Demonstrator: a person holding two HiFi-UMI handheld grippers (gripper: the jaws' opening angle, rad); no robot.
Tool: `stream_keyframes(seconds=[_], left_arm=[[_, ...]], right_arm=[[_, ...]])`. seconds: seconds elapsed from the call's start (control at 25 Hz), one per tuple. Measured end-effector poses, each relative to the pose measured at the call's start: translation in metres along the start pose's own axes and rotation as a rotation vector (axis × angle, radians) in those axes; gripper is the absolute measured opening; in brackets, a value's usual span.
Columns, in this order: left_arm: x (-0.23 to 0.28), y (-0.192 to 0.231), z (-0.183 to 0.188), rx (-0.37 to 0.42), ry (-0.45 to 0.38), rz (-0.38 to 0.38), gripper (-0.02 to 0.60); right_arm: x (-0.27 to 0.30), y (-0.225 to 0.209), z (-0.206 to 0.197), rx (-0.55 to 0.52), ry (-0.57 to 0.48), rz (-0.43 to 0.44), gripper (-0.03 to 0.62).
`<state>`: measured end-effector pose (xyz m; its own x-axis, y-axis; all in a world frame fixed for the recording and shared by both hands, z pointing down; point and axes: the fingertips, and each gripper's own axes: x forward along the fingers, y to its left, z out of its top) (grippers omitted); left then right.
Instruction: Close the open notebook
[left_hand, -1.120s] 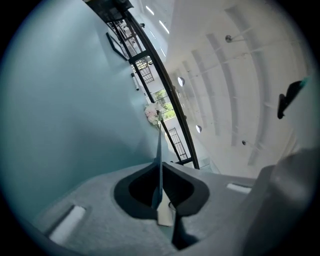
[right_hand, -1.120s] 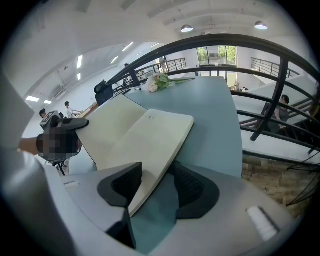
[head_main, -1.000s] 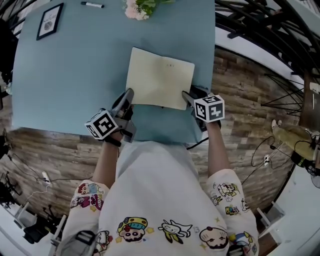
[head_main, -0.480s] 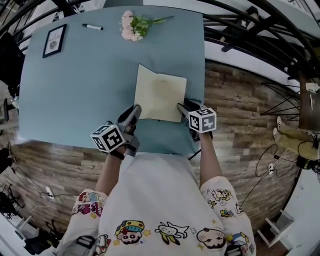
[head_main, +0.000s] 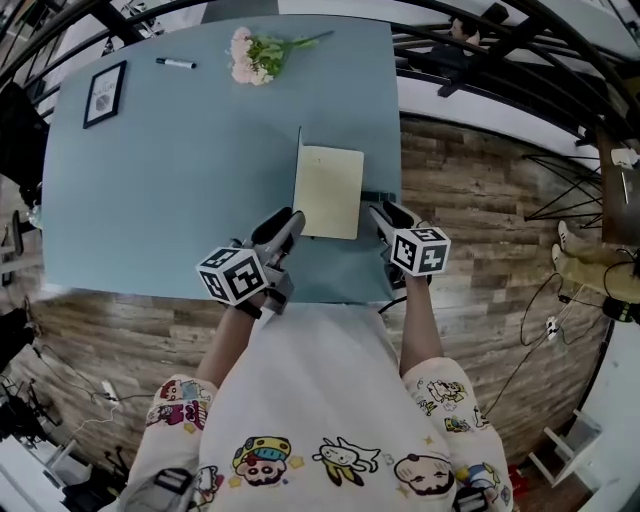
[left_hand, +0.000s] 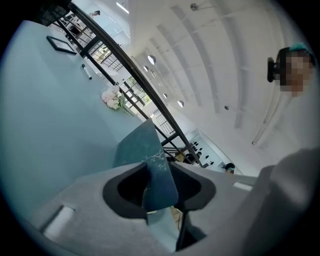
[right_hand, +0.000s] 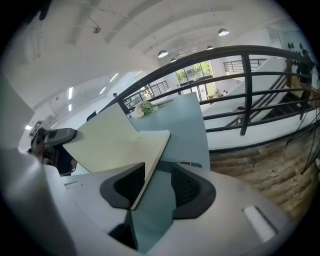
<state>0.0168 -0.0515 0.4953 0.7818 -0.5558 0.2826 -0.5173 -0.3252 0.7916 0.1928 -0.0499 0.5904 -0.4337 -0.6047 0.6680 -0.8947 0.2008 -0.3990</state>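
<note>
The notebook (head_main: 331, 190) lies near the right front corner of the blue table (head_main: 170, 180). Its cream right page faces up, and its left cover (head_main: 299, 165) stands about upright, seen edge-on. My left gripper (head_main: 288, 220) is at the cover's near lower edge. In the left gripper view the dark teal cover (left_hand: 145, 150) rises between the opening jaws of that gripper (left_hand: 159, 187), with gaps on both sides. My right gripper (head_main: 379, 211) is at the notebook's near right corner. Its jaws (right_hand: 155, 187) are closing, and the cream page's corner (right_hand: 145, 165) lies between them, close to the left one.
A pink flower bunch (head_main: 250, 55), a black marker (head_main: 175, 63) and a small framed picture (head_main: 104, 93) lie along the table's far side. The table's right edge runs just past the notebook, over a wooden floor (head_main: 460, 200). Black railings (head_main: 500, 45) stand at the far right.
The notebook's left half has swung up from flat to about upright. My left gripper has moved right and up with it. The right gripper has risen slightly at the near right corner.
</note>
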Motion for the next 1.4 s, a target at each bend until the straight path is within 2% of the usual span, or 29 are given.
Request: stream_keyframes(seconds=[0.16, 0.4, 0.76, 0.84, 0.88, 1.0, 1.2, 1.4], left_arm=[[0.011, -0.012, -0.010, 0.052, 0.054, -0.014, 0.155], [0.030, -0.024, -0.026, 0.110, 0.101, 0.019, 0.172], [0.059, -0.026, -0.056, 0.259, 0.159, 0.132, 0.189], [0.067, -0.024, -0.065, 0.272, 0.187, 0.153, 0.180], [0.071, -0.020, -0.069, 0.274, 0.199, 0.168, 0.147], [0.083, -0.007, -0.078, 0.288, 0.229, 0.202, 0.146], [0.096, 0.001, -0.087, 0.319, 0.269, 0.195, 0.146], [0.096, 0.002, -0.089, 0.315, 0.273, 0.187, 0.147]], right_arm=[[-0.013, -0.005, -0.008, 0.029, -0.020, -0.020, 0.172], [-0.028, -0.010, -0.018, 0.062, -0.044, -0.054, 0.162], [-0.046, -0.012, -0.032, 0.111, -0.081, -0.087, 0.156], [-0.050, -0.014, -0.036, 0.130, -0.091, -0.090, 0.156], [-0.053, -0.016, -0.037, 0.140, -0.097, -0.094, 0.156], [-0.062, -0.020, -0.043, 0.163, -0.107, -0.111, 0.155], [-0.069, -0.022, -0.051, 0.187, -0.113, -0.123, 0.155], [-0.070, -0.020, -0.054, 0.190, -0.117, -0.121, 0.155]])
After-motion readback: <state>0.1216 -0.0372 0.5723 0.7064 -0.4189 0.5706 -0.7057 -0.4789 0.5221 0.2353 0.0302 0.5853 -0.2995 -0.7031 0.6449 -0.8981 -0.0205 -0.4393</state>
